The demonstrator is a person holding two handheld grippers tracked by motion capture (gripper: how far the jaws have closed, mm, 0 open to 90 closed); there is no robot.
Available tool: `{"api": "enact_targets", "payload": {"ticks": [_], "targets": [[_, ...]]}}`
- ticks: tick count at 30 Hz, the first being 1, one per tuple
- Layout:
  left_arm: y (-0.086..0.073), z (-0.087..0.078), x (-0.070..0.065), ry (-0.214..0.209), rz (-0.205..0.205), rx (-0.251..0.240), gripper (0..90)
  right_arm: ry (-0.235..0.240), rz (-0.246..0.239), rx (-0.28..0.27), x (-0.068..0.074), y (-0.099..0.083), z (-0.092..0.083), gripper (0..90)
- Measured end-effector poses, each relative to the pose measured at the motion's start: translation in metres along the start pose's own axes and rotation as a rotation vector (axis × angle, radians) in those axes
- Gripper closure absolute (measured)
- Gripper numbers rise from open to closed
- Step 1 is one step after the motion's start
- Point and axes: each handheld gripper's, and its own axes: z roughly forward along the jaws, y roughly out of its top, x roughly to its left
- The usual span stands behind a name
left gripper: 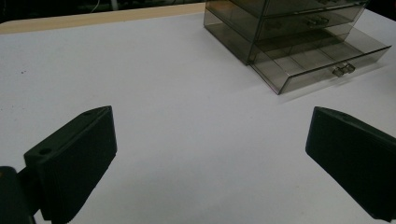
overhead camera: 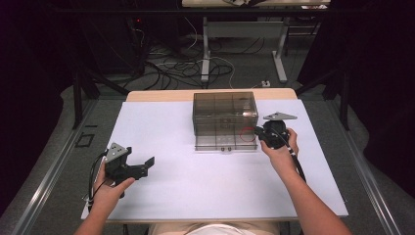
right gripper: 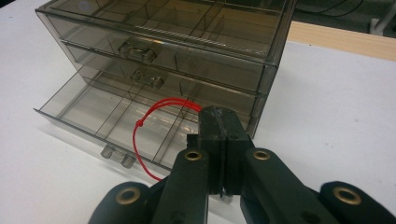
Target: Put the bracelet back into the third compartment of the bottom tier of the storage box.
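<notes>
A smoky see-through drawer cabinet stands at the back middle of the white table, with three drawers. Its bottom drawer is pulled out toward me and split into compartments. My right gripper is at the drawer's right end, shut on a thin red string loop. In the right gripper view the jaws are pressed together and the red loop hangs over the open drawer. My left gripper rests open at the table's left front, pointing toward the cabinet, with nothing between its fingers.
The white table top has bare room between the two hands and in front of the drawer. A wooden strip runs along its far edge. Cables and table legs lie on the floor behind.
</notes>
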Motion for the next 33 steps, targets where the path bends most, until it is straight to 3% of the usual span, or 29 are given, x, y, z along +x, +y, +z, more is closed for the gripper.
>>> {"api": "enact_targets", "payload": {"ticks": [33], "targets": [[0.0,0.0,0.0,0.0,-0.001,-0.003,1.9,-0.047,0.005,0.048,-0.002,-0.007,0.035,90.0]]}}
